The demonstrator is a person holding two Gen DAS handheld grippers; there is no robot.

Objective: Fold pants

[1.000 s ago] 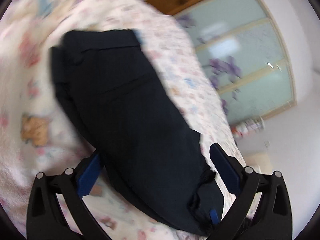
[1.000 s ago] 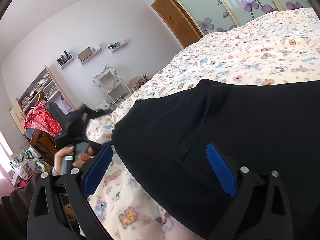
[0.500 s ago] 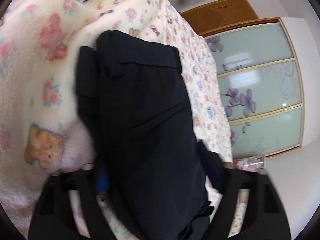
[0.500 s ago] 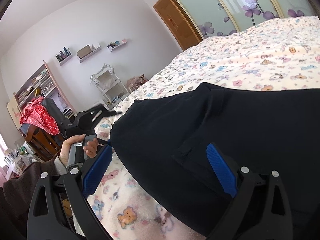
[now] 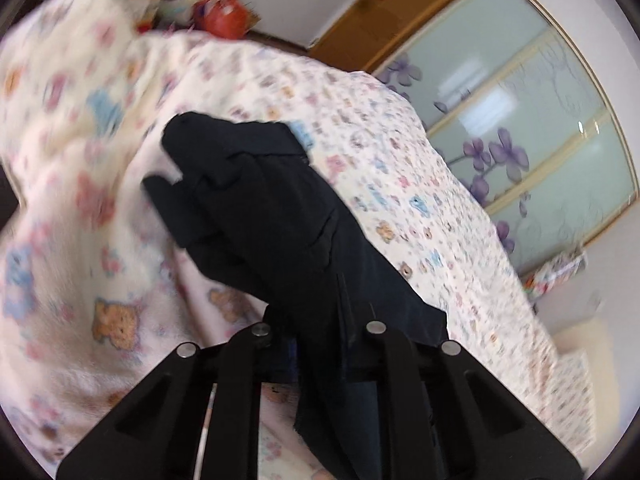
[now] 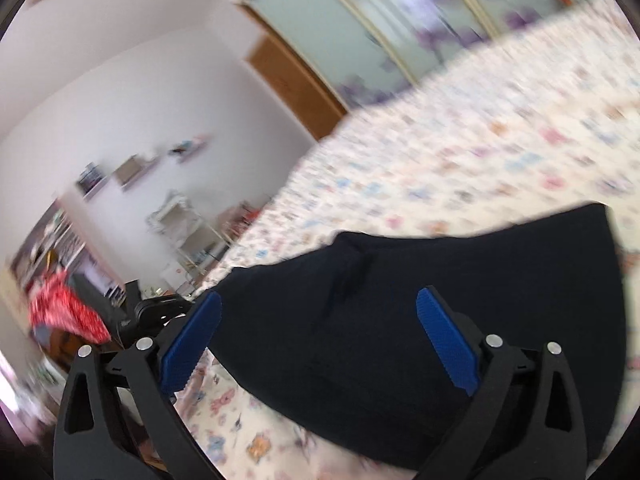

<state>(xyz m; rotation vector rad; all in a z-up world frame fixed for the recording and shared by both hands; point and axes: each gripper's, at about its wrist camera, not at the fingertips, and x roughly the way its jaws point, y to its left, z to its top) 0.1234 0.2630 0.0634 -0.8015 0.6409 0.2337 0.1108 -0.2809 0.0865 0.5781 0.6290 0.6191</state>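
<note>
Two tongs: left just clamped pants; right spread.

Each camera rides on its own claw, looking forward and down, close above the bed. Left view faces the wardrobe; right view faces shelves. Both share the dark pants and wardrobe.

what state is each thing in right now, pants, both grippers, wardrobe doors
pants: dark, bunched, near end pinched and lifted off the blanket
left gripper: jaws have just been closing, now shut on the pants
right gripper: jaws open, pants between them, not pressed
blanket: spread over the bed, rumpled at the far left
wardrobe doors: shut
</note>
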